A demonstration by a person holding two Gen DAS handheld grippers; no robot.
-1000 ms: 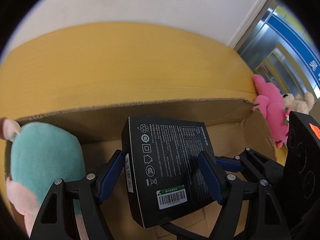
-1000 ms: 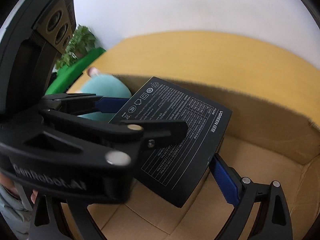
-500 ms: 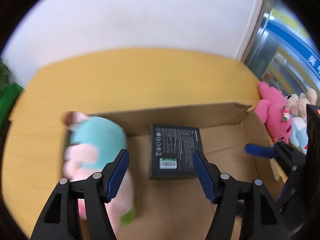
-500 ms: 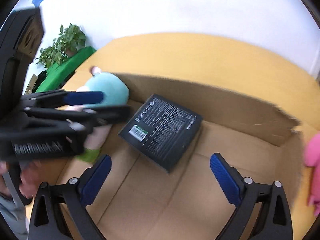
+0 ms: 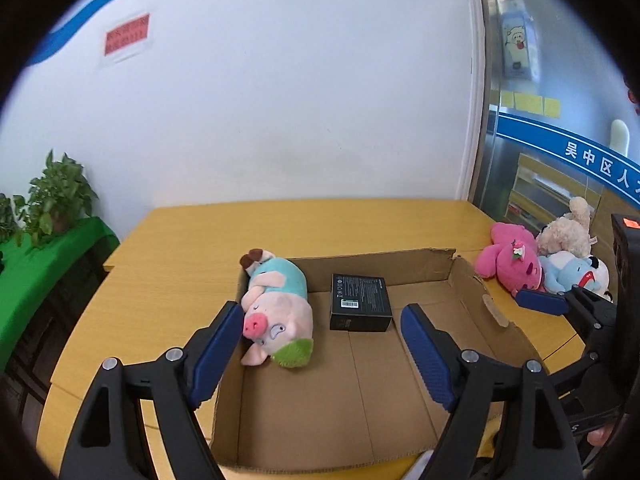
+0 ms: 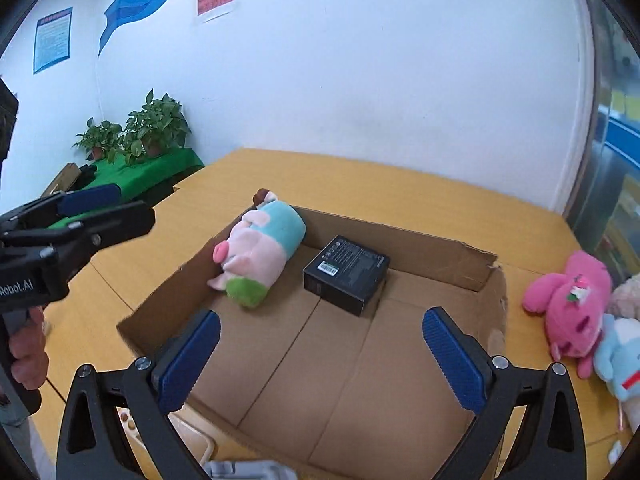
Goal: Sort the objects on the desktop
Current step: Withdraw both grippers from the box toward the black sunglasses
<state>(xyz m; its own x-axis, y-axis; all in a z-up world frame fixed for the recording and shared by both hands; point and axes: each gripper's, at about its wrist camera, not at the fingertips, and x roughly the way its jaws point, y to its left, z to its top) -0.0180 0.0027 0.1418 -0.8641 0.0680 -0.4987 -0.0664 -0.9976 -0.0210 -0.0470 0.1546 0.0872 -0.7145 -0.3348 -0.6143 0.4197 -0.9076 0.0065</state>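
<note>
A black box [image 5: 361,301] [image 6: 346,273] lies flat inside the open cardboard box [image 5: 486,312] [image 6: 420,240], near its far wall. A plush pig in a teal shirt [image 5: 278,306] [image 6: 260,254] lies beside it in the far left corner. My left gripper [image 5: 320,344] is open and empty, held back above the box's near side; it also shows in the right wrist view [image 6: 86,204]. My right gripper [image 6: 320,352] is open and empty above the box's near edge.
A pink plush [image 5: 512,266] [image 6: 572,304], a beige plush [image 5: 566,234] and a light blue plush [image 5: 572,272] [image 6: 620,356] lie on the yellow table [image 5: 192,232] right of the box. A green-covered stand with potted plants [image 6: 136,132] is at the far left.
Both grippers held the black box a second ago. They let it go onto the box floor and pulled back and up, so the whole cardboard box and room now show.
</note>
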